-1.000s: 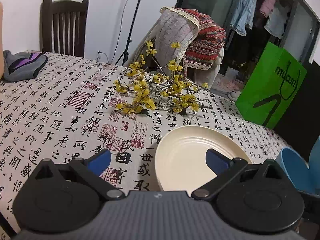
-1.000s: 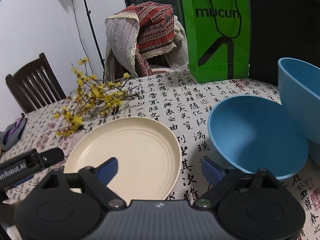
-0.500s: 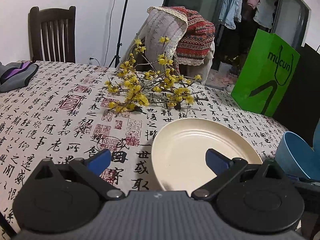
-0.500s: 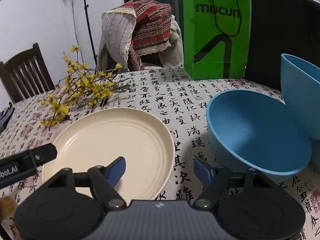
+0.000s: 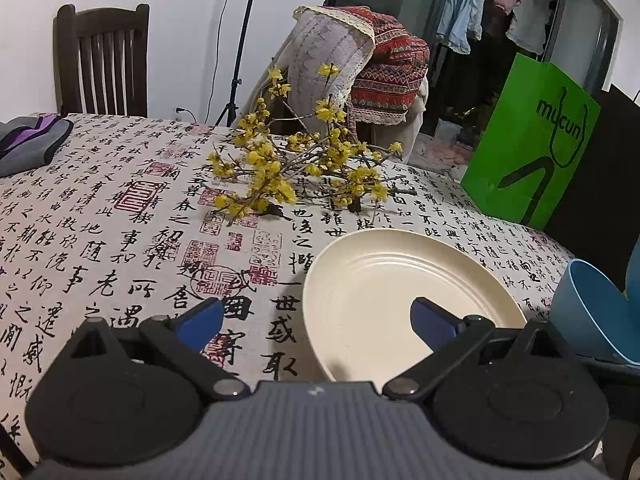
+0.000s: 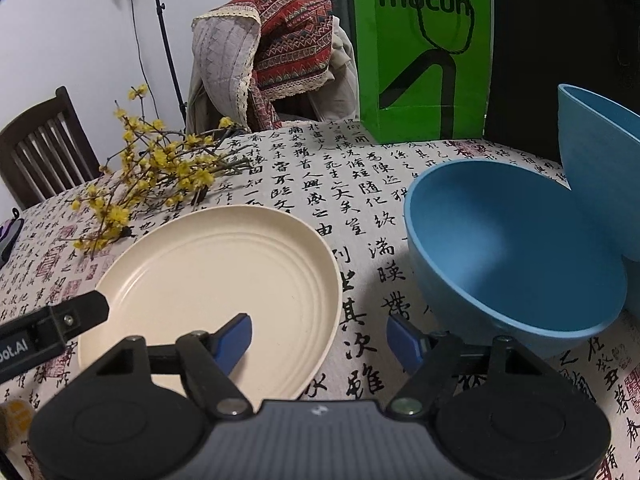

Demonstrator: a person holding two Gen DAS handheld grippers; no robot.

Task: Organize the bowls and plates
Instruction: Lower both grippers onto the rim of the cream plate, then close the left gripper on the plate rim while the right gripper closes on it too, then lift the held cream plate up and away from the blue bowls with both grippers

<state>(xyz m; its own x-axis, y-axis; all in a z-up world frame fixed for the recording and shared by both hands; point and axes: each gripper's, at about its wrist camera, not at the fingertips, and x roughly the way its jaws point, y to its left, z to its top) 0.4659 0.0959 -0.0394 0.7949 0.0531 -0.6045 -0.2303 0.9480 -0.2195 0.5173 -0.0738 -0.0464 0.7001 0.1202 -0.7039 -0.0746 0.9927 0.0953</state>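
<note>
A cream plate (image 5: 404, 296) (image 6: 216, 280) lies flat on the calligraphy tablecloth. A blue bowl (image 6: 516, 256) (image 5: 592, 312) stands right of it, and a second blue bowl (image 6: 600, 160) leans tilted against it at the far right. My left gripper (image 5: 316, 320) is open over the plate's left edge, one finger above the plate, the other above the cloth. My right gripper (image 6: 320, 340) is open, straddling the plate's near right rim, with the right finger close to the blue bowl. Both grippers are empty.
A branch of yellow flowers (image 5: 300, 172) (image 6: 152, 168) lies behind the plate. A green paper bag (image 5: 532, 148) (image 6: 424, 48) stands at the table's far edge. A chair draped with cloths (image 5: 360, 64) and a dark wooden chair (image 5: 100, 60) stand behind. A grey pouch (image 5: 28, 144) lies far left.
My right gripper has moved forward and lower toward the plate's right rim, and its fingers have narrowed somewhat. The left gripper has tilted slightly and stays open by the plate.
</note>
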